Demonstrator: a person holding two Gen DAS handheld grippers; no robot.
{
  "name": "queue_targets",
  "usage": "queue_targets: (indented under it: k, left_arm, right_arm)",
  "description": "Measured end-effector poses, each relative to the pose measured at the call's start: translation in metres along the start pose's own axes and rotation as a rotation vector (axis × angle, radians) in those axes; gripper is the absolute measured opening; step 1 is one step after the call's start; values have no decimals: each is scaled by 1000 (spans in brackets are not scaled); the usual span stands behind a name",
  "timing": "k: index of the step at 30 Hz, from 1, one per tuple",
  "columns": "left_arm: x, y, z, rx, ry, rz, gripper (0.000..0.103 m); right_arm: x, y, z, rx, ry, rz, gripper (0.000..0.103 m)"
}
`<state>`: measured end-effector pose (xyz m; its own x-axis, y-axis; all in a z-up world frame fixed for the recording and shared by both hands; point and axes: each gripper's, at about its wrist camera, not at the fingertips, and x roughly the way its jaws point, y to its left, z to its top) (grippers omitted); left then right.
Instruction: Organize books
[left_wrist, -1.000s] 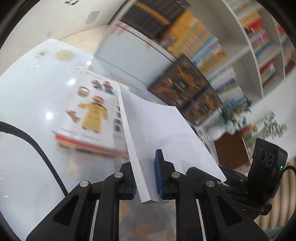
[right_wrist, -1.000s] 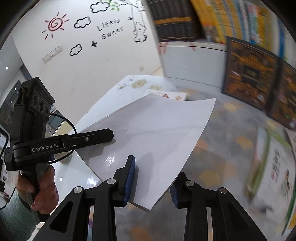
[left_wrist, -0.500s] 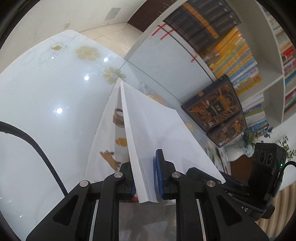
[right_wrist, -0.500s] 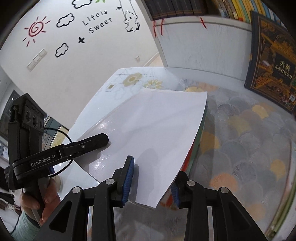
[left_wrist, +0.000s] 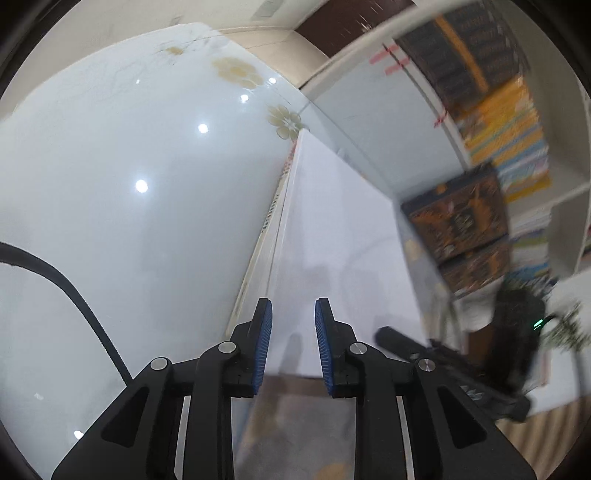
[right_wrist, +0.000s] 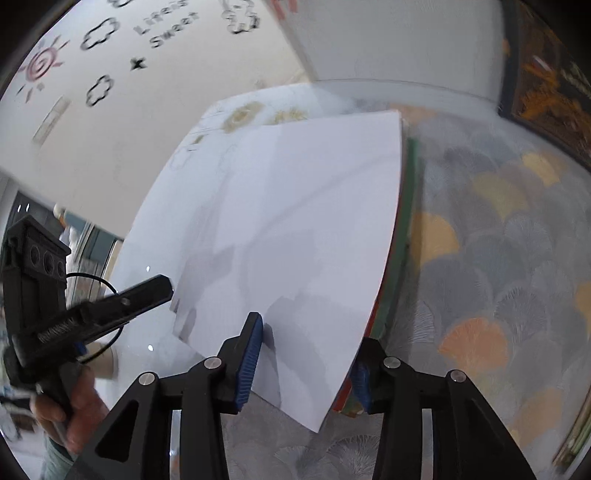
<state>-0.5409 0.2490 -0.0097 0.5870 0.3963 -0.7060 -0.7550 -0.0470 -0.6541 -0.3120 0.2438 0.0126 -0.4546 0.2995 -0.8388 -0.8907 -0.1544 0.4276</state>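
1. Both tongs are opening: left tongs (left_wrist: 291, 345) and right tongs (right_wrist: 306, 363) straddle the white book's (right_wrist: 288, 236) near edge, pads clear.
2. Book lies on the stack (right_wrist: 397, 266) at twelve o'clock, on the worktop (left_wrist: 129, 221).
3. Release step; next, back straight out.
4. Wall lettering (right_wrist: 170, 26), eleven o'clock: roughly "Sweet".
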Motion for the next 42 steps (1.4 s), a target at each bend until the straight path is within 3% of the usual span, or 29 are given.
queue_targets:
  k: [3,4,6,9,16,19,22,26,29,36,40,42]
  left_arm:
    - [-12,1,-8,2,-15,32,20]
    - [-17,-3,-13,6,-11,28,20]
    - [-25,-16,-26,31,10,9,20]
    - [-30,-39,-49,105,55,7,22]
    - [3,-115,-116,266,233,-44,23]
    - [28,-160,-154,324,291,-84,26]
    - [61,-210,-190,379,365,-130,31]
    - [106,-259,-221,362,444,-157,32]
    - [131,-282,-233,330,426,-122,32]
    - [170,-295,-238,235,282,48,32]
    - [189,-290,-243,173,309,55,32]
    - [189,-293,-251,170,289,59,32]
  right_arm:
    - [-3,1,-6,-11,41,35,44]
    - [-6,0,-12,-18,46,29,45]
    - [-12,-5,-30,-32,46,-2,58]
    - [-25,-29,-68,-10,63,-43,58]
    - [-106,-127,-185,286,-19,-49,58]
    - [-153,-183,-228,473,-109,-59,58]
    - [-202,-224,-252,566,-212,-103,58]
    - [-250,-267,-262,608,-285,-159,58]
    - [-269,-296,-263,613,-290,-175,58]
    - [-248,-334,-231,510,-172,-189,58]
    - [-231,-349,-213,454,-169,-262,58]
    - [-224,-354,-209,449,-160,-222,56]
